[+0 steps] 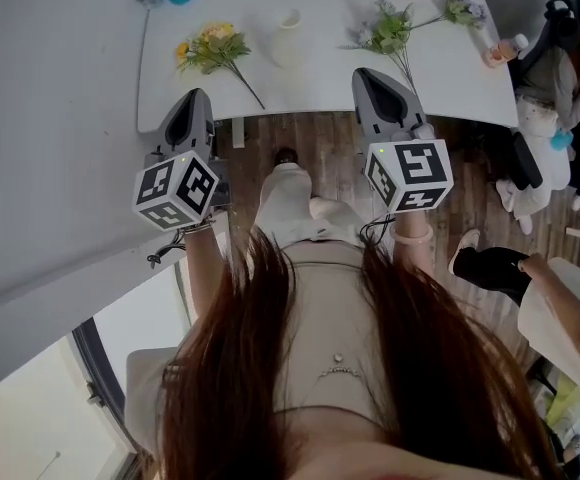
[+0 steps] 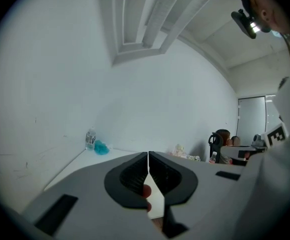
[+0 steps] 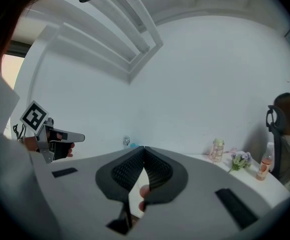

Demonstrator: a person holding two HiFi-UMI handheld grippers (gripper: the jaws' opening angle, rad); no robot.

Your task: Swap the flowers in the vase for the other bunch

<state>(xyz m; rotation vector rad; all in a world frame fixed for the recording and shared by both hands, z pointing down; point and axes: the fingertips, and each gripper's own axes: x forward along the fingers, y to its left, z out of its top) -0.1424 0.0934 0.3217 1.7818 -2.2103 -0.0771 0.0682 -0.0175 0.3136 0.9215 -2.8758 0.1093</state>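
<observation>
Flowers (image 1: 213, 48) left of the vase (image 1: 288, 38): likely light, floppy; grip the stem (image 1: 251, 92). Left gripper (image 1: 197, 95) and right gripper (image 1: 366, 73): jaws closed, empty.

A white table (image 1: 310, 88) stands against a plain white wall (image 1: 50, 118) on a brown wooden floor (image 1: 330, 138). A black office chair (image 1: 558, 18) sits past the table's right edge.

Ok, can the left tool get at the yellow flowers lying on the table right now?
Probably yes. The yellow flowers lie in the open on the table just ahead of the left tool, nothing between them; its jaws are shut and would need opening first.
</observation>
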